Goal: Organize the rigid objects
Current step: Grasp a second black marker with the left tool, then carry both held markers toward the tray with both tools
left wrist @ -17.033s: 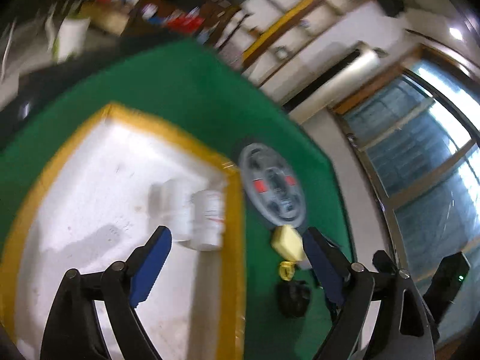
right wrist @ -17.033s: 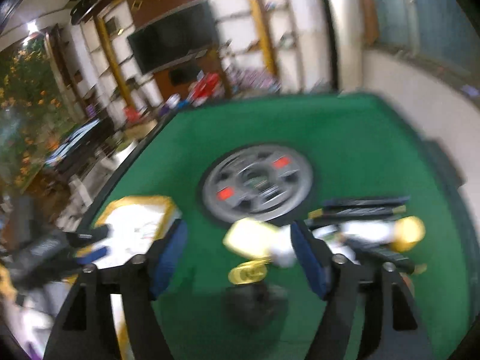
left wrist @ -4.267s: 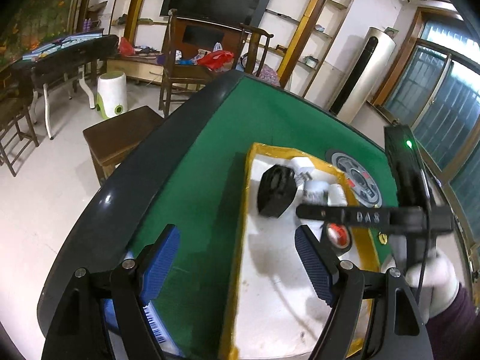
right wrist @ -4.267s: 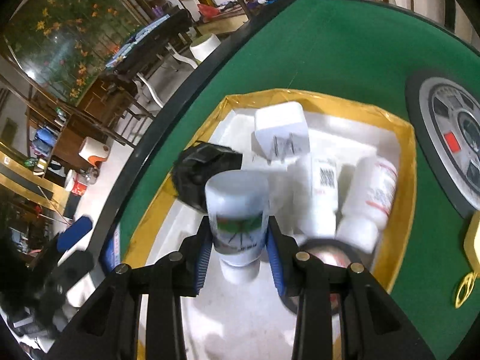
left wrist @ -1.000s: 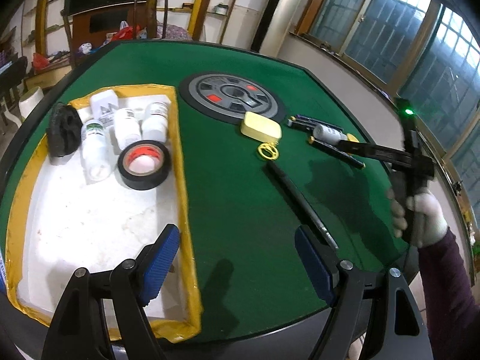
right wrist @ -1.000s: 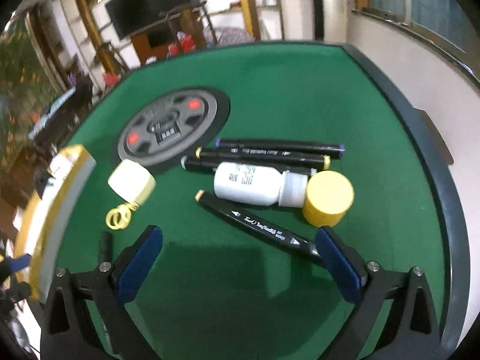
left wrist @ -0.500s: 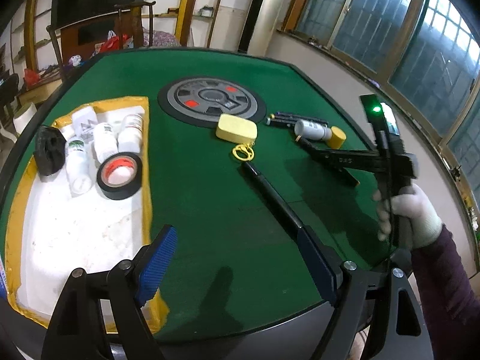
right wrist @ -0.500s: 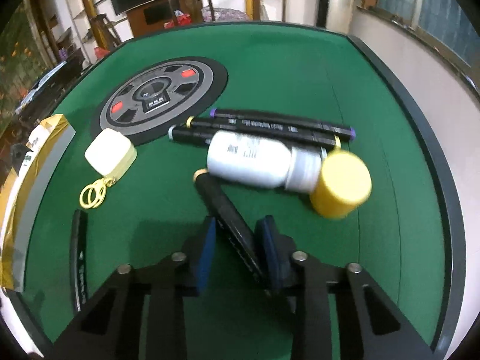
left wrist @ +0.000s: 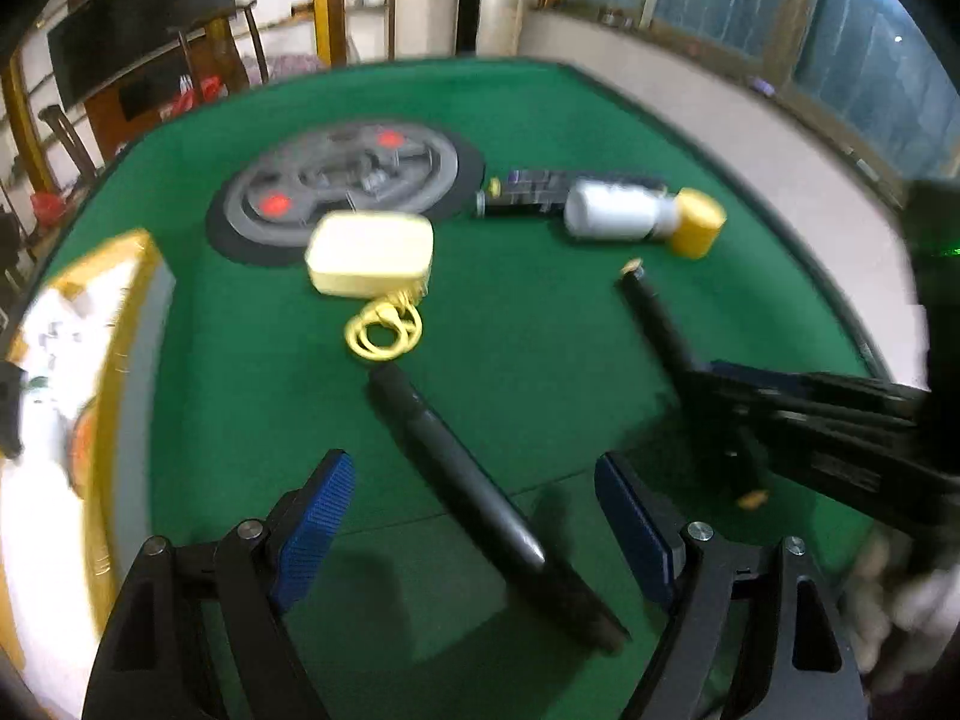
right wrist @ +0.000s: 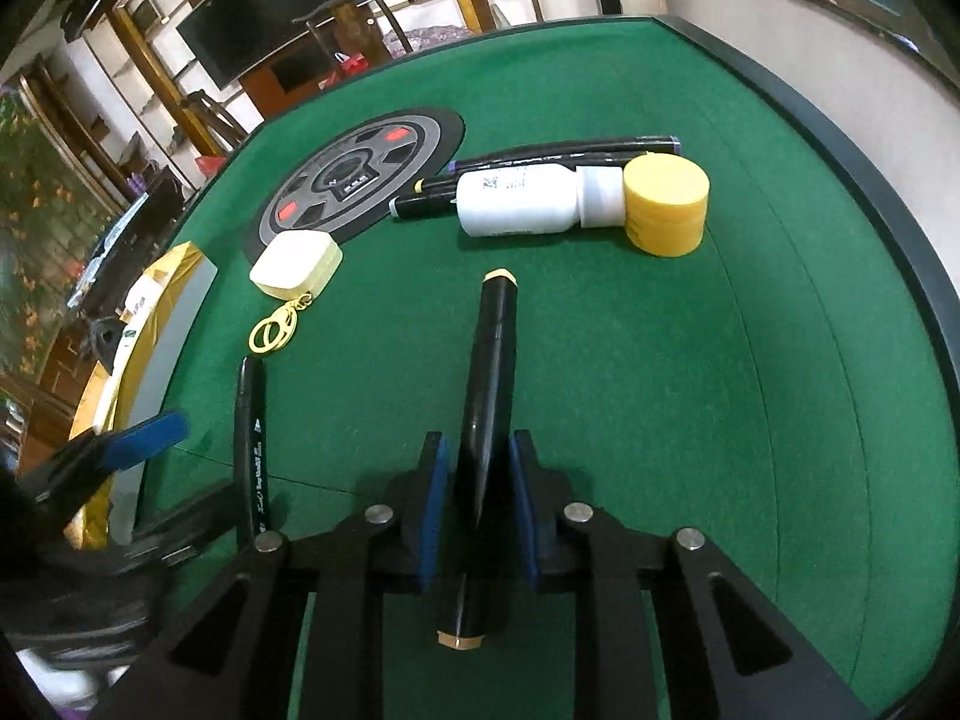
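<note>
Green felt table (right wrist: pixel 690 396) fills both views. Grey-and-black disc (right wrist: pixel 360 180) with red marks lies flat on it; all places below are given from this disc.

Yellow-rimmed white tray (left wrist: pixel 135 276), beside the disc toward the table edge; contents blurred.

White bottle (right wrist: pixel 528 201) on its side just beyond the disc's rim, neck toward a yellow cylinder (right wrist: pixel 666 213) that touches it. Two dark markers (right wrist: pixel 564 150) lie along the bottle's far side.

Cream case (right wrist: pixel 297 261) with a yellow ring (right wrist: pixel 273 330), touching the disc's near rim.

Left gripper (left wrist: pixel 474 525): jaws wide, holding nothing, a black marker (left wrist: pixel 462 474) on the felt between them, its far tip near the ring.

Right gripper (right wrist: pixel 477 504): blue pads pressed onto a second black marker (right wrist: pixel 492 360), tan-capped tip aimed at the bottle, well apart from the disc.
</note>
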Demonstrator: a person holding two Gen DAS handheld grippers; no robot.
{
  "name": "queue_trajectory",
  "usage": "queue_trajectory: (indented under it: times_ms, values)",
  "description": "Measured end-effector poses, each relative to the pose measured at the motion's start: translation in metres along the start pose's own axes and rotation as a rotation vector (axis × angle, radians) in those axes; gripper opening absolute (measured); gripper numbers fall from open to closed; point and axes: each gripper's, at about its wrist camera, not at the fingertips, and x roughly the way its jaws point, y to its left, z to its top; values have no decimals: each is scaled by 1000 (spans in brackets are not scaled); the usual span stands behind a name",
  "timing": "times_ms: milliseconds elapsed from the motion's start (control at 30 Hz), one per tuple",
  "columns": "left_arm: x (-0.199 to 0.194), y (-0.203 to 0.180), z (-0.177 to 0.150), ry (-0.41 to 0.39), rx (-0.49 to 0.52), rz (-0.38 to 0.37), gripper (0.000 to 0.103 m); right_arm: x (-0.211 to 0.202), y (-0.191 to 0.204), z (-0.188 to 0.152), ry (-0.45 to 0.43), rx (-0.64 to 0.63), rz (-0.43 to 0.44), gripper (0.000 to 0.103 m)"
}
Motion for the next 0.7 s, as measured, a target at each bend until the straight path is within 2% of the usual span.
queue_trajectory:
  times_ms: [33, 67, 100, 133, 167, 300, 433, 633, 700]
  values:
    - [5, 3, -2, 14, -14, -20, 73, 0, 0, -1, 0, 0, -2, 20]
    - [0, 3, -4, -21, 3, -16, 39, -1, 0, -2, -2, -3, -4, 20]
    - [-2, 5, -6, -16, 11, -21, 34, -2, -1, -2, -4, -8, -4, 20]
    - [-5, 7, -8, -11, 5, -35, 24, -2, -1, -2, -7, -13, -4, 20]
    - [-8, 15, -10, 3, -16, -63, 20, -2, -1, -3, -13, -18, -3, 20]
    - [-13, 26, -15, 4, -40, -54, 20, -1, -1, -2, -25, -20, -10, 20]
    - [-12, 17, -15, -14, -21, -17, 21, 1, 2, 1, -30, -16, -18, 23]
    - [-3, 4, -13, -61, 35, 26, 37, 5, 7, 5, -21, -26, -37, 29]
    - [-2, -1, -14, -65, 65, 38, 42, 6, 11, 7, -20, -32, -39, 39]
